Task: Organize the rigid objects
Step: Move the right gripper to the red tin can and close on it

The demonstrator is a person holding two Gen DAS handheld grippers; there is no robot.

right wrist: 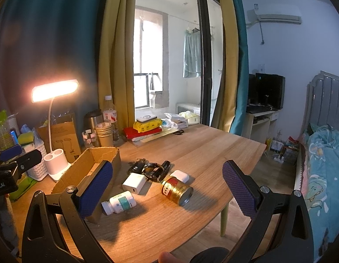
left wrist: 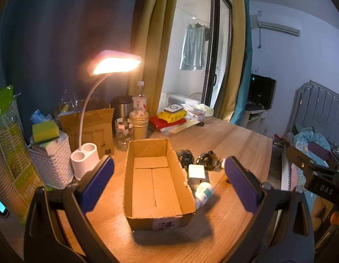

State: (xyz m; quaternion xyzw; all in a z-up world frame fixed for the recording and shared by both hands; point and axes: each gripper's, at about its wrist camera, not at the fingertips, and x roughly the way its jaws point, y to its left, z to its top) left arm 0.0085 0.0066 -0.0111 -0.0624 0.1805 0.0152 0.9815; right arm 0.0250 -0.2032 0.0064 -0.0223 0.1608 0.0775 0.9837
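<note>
Two tongs hang spread and empty over the surface [right wrist: 202,144]: the left tongs [left wrist: 169,182] frame the empty box [left wrist: 156,182], the right tongs [right wrist: 168,188] frame the clutter beside it. Nearest lie a pill bottle [right wrist: 120,202] and a tin [right wrist: 177,190], both on their sides; behind them a charger [right wrist: 134,183], an earbud case [right wrist: 180,176] and keys [right wrist: 137,166]. Nothing is boxed yet, so this looks like the first pick. The right tongs should drop and close across the tin's round sides, which may roll.

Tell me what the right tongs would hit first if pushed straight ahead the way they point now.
Probably the red-and-gold tin can lying on its side on the wooden table; it sits nearest between the open right tongs, though depth is uncertain.
</note>
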